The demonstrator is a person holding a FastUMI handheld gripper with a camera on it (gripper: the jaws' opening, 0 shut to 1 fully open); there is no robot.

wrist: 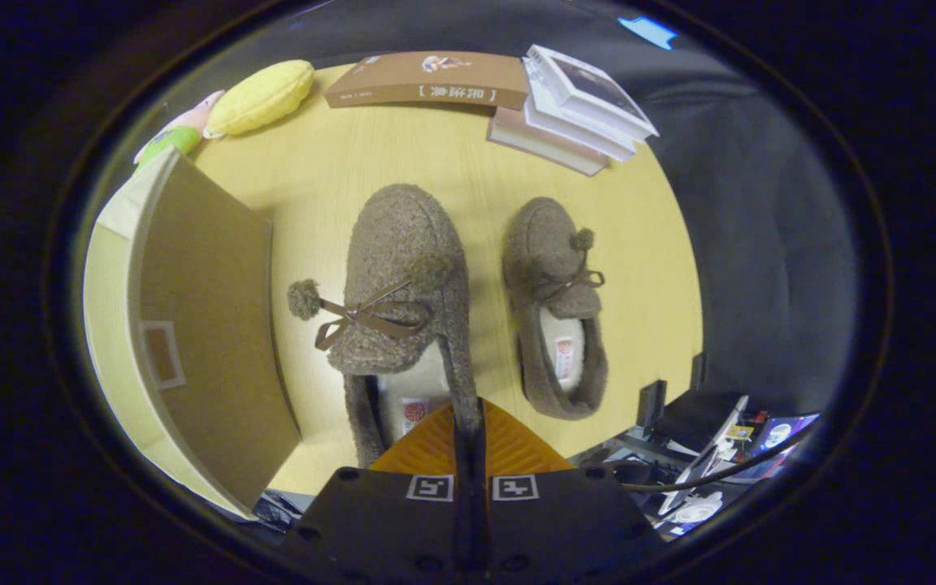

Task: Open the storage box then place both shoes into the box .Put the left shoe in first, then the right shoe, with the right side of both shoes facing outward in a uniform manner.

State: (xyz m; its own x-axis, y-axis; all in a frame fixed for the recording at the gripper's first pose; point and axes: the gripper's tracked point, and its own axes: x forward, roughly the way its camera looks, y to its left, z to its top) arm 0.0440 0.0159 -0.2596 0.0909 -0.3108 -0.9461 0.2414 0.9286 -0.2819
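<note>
between fingers (435,443): shoe (403,284) wall gripped

The gripper (468,422) has a broad dark body, matte, widening toward the camera; two square white-bordered tracking markers sit side by side on its top face, either side of a narrow central slot; small round screw holes dot its outer corners; the finger pads (509,447) carry fine ridged, chevron-like grooves and taper forward to a point.
</note>
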